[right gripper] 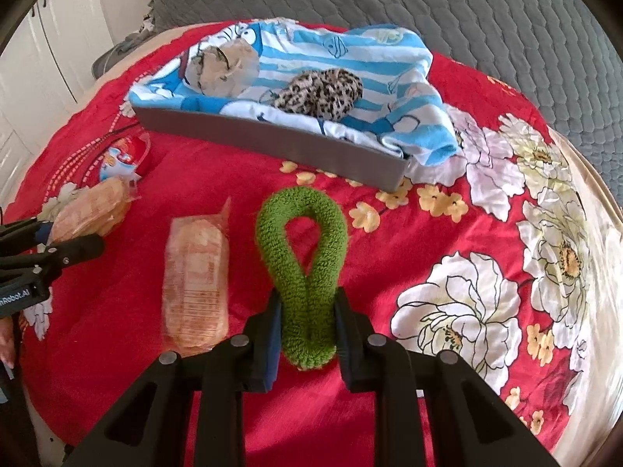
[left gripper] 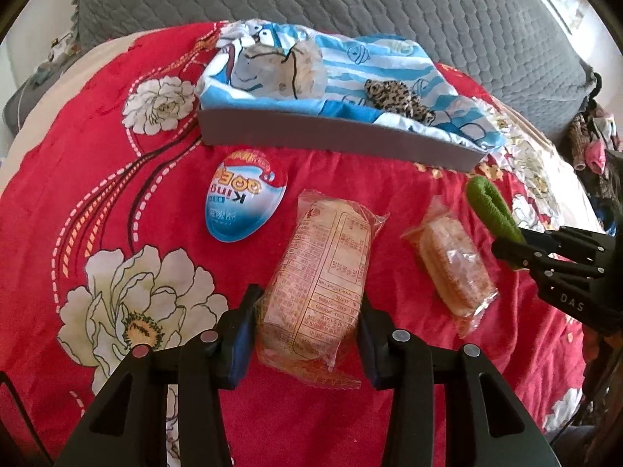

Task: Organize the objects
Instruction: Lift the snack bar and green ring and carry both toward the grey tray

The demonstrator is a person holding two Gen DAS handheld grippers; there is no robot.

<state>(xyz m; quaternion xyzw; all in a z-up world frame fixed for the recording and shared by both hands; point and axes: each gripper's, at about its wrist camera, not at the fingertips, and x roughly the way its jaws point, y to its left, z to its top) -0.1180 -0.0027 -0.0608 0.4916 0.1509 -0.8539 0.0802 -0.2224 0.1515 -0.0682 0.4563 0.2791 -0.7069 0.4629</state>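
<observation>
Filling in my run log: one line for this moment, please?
left hand-held gripper: shut on cracker pack | right hand-held gripper: shut on green scrunchie | grey tray: leopard scrunchie inside

I read "King", upside down, on the egg-shaped lid [left gripper: 245, 201]; "DAS" on the right tool [left gripper: 506, 251]; "nRobot.AI" on the left tool [right gripper: 74, 247].

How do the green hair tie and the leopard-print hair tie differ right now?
The green hair tie is a plain knit, pinched into a loop in the right gripper; the leopard-print hair tie is spotted and lies free, bunched, on the blue towel in the grey box. Both are soft fabric rings.
</observation>
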